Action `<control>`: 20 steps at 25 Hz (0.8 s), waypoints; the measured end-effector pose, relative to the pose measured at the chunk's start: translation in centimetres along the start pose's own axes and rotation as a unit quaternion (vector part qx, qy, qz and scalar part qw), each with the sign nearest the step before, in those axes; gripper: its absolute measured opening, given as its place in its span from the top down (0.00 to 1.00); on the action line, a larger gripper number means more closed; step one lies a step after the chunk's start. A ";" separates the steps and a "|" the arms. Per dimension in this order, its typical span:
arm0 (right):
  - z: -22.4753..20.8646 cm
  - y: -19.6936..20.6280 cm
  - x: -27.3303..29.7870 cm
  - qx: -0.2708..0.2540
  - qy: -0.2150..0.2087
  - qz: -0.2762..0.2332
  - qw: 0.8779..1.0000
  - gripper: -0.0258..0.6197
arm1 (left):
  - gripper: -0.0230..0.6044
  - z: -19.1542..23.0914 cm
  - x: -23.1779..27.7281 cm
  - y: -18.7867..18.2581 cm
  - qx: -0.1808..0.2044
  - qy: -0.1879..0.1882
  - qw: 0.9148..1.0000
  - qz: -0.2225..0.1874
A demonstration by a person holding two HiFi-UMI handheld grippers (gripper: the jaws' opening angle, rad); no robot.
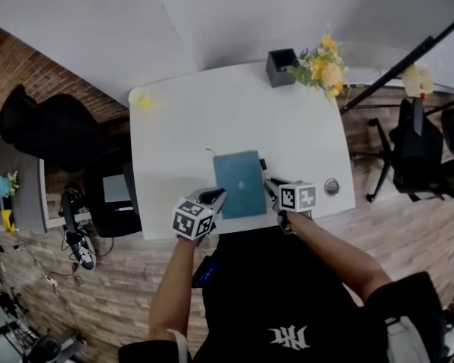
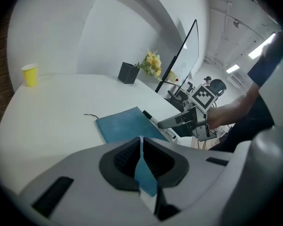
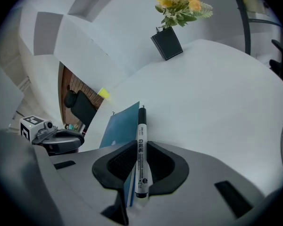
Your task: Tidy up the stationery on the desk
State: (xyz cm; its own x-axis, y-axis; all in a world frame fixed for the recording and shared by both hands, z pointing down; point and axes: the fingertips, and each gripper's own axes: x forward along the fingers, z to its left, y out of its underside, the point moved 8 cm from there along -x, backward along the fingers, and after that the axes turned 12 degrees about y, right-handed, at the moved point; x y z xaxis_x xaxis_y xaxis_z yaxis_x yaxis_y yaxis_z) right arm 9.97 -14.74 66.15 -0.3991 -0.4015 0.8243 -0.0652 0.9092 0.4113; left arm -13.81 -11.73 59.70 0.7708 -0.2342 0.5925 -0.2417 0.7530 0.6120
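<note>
One white round-cornered desk (image 1: 189, 119) stands on a brick-patterned floor (image 1: 121, 293), its far side against a pale wall. Near the front edge lies a teal flat notebook (image 1: 240, 184). The left gripper (image 1: 212, 197) has its jaws closed on the notebook's near-left cover. The right gripper (image 1: 274, 187), at the notebook's right side, clamps a white marker with a black cap (image 3: 141, 126) (lying along the notebook's edge). Just right sits a small round metal disc (image 1: 331, 187). Farther back are a yellow paper cup (image 1: 141, 98), a black square pen holder (image 1: 281, 67) and yellow flowers (image 1: 324, 65).

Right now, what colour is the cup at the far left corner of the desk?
Yellow. The cup shows best in the left gripper view.
</note>
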 end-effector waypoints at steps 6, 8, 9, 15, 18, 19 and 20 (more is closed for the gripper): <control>0.2 0.7 0.4 0.004 0.002 0.012 1.000 0.82 | 0.93 -0.1 0.1 0.5 -0.004 0.004 1.000 0.003; 0.3 0.7 0.4 -0.005 0.000 0.015 1.000 0.82 | 0.93 0.0 0.0 0.6 -0.006 0.003 1.000 0.005; 0.4 0.6 0.4 -0.010 -0.001 0.015 1.000 0.82 | 0.93 0.1 0.0 0.6 -0.007 0.002 1.000 0.006; 0.4 0.5 0.4 -0.038 -0.007 0.018 0.999 0.82 | 0.93 0.1 0.0 0.7 -0.007 0.003 1.000 0.006; 0.7 0.3 0.2 -0.063 -0.008 0.015 0.998 0.82 | 0.93 0.0 0.1 0.6 -0.007 0.004 1.000 0.006; 0.7 0.3 0.2 -0.066 -0.009 0.014 0.998 0.82 | 0.93 -0.1 0.1 0.7 -0.007 0.005 1.000 0.006; 0.7 0.3 0.2 -0.066 -0.011 0.014 0.998 0.82 | 0.93 -0.1 0.2 0.7 -0.006 0.006 1.000 0.008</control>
State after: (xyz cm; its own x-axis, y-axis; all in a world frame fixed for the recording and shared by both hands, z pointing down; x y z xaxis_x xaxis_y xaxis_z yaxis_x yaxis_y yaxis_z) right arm 9.26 -14.51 66.15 -0.4183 -0.3727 0.8283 0.0666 0.8969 0.4372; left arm -13.76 -11.16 60.19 0.7742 -0.2152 0.5953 -0.2462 0.7641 0.5963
